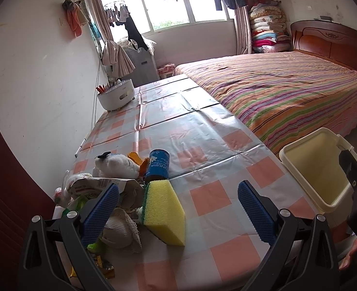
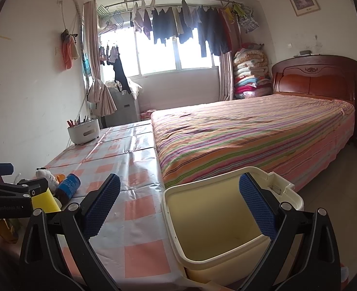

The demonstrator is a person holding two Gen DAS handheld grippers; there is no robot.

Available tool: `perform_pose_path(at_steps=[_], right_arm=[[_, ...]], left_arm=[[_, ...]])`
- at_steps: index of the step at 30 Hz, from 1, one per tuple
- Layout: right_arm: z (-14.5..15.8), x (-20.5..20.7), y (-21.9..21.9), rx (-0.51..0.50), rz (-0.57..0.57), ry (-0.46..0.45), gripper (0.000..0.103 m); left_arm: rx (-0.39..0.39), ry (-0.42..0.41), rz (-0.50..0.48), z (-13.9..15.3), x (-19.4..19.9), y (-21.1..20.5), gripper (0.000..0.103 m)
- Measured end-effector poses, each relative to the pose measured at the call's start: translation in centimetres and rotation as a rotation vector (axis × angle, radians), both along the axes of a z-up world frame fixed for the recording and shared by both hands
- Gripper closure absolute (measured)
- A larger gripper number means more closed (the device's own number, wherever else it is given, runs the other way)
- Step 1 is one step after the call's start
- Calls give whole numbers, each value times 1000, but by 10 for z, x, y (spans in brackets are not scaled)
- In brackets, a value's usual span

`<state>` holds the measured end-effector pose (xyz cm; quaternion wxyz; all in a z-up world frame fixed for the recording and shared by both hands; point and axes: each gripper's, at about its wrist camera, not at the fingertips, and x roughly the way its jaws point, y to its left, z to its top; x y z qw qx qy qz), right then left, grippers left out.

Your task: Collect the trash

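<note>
Left gripper (image 1: 178, 208) hovers wide and empty over the litter heap (image 1: 100, 194) beside a yellow sponge (image 1: 163, 215); right gripper (image 2: 179, 206), equally spread, hangs above the empty cream bin (image 2: 227, 218). Nothing's collected yet, I'd say; next, pinch a wrapper

Both wrist views face the window, sharing table (image 1: 202, 131) and bin (image 2: 217, 220)
</note>
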<state>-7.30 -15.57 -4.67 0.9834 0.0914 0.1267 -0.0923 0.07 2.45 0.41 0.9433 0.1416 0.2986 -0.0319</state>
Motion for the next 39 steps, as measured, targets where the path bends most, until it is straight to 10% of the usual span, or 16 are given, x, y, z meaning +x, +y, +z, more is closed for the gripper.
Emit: perform_pose_path(at_steps=[39], right_arm=[[-1,4,3,-7,26,6,6]], left_arm=[[-4,-28,17,10,-7,10,7]])
